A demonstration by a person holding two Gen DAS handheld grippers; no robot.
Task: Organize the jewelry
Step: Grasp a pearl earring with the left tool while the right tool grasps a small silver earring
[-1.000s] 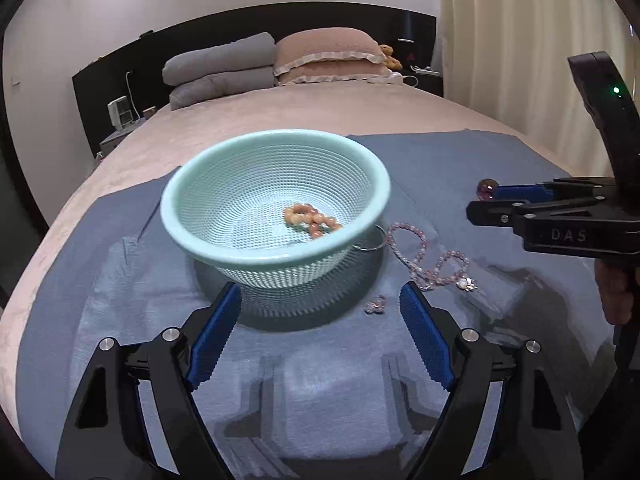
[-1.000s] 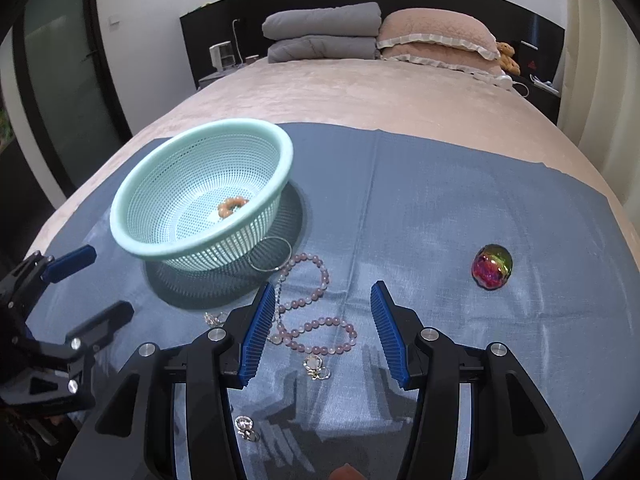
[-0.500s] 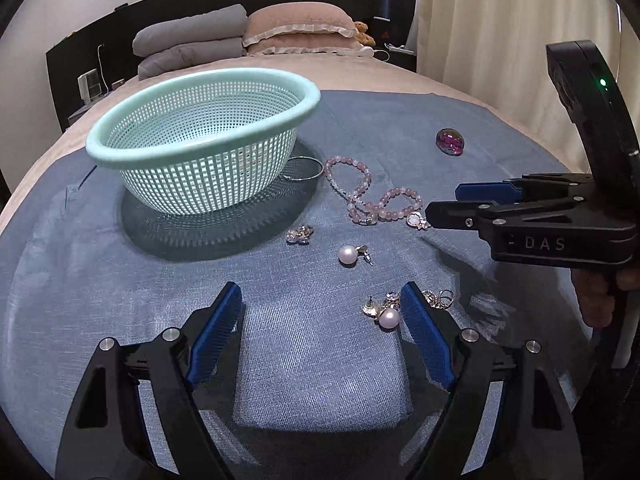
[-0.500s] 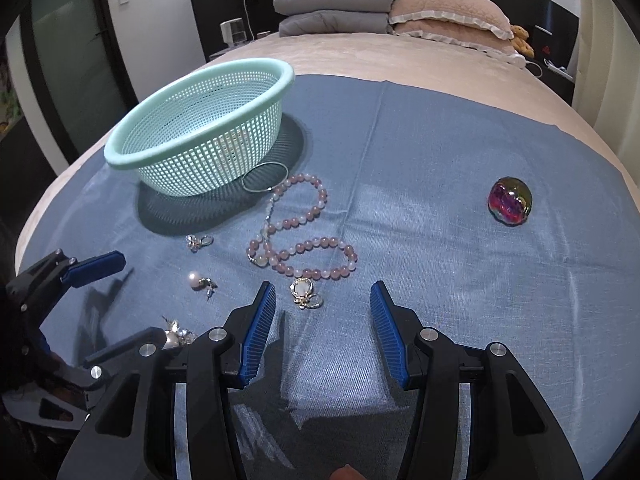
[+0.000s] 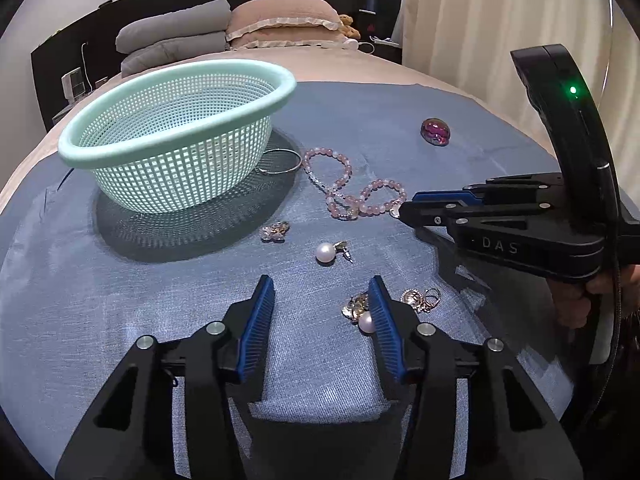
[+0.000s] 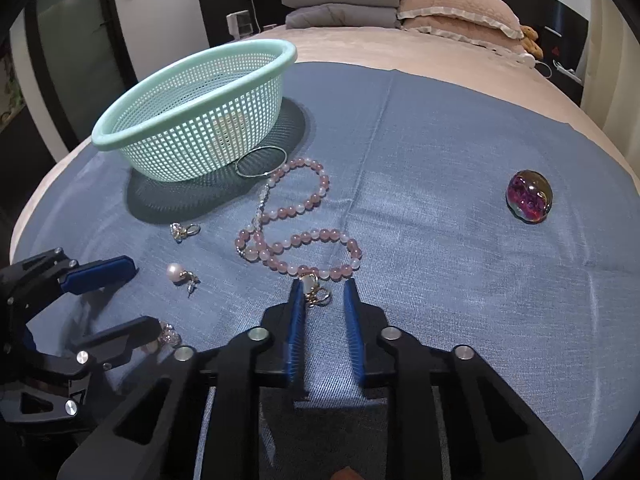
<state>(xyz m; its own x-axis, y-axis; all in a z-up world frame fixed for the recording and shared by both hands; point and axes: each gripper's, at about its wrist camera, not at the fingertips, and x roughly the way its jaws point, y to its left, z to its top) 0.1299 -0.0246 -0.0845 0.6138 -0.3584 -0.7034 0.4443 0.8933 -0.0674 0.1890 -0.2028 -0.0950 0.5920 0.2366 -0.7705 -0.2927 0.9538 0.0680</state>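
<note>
A mint mesh basket [image 5: 80,154] [image 6: 104,138] stands on a blue cloth. Beside it lies a pink bead necklace [image 5: 382,184] [image 6: 304,237]. My right gripper [image 6: 324,286] [image 5: 402,210] is low over the necklace's gold pendant [image 6: 318,294]. Its jaws are closing, with the pendant between them against the left finger and a gap to the right one. My left gripper [image 5: 320,286] [image 6: 146,296] is closing too. A pearl earring with a gold piece [image 5: 362,316] lies just inside its right finger, with nothing pressed.
On the cloth lie a silver bangle [image 6: 262,175] by the basket, a second pearl earring [image 5: 325,253] [image 6: 176,272], a small crystal earring [image 5: 275,231], gold rings [image 5: 420,298] and an iridescent stone [image 5: 436,132] [image 6: 529,197] far right. Pillows and a headboard stand behind.
Both grippers have come down close to the cloth and both pairs of jaws have narrowed. The right one now straddles the pendant. The left one now has the pearl earring inside its right finger.
</note>
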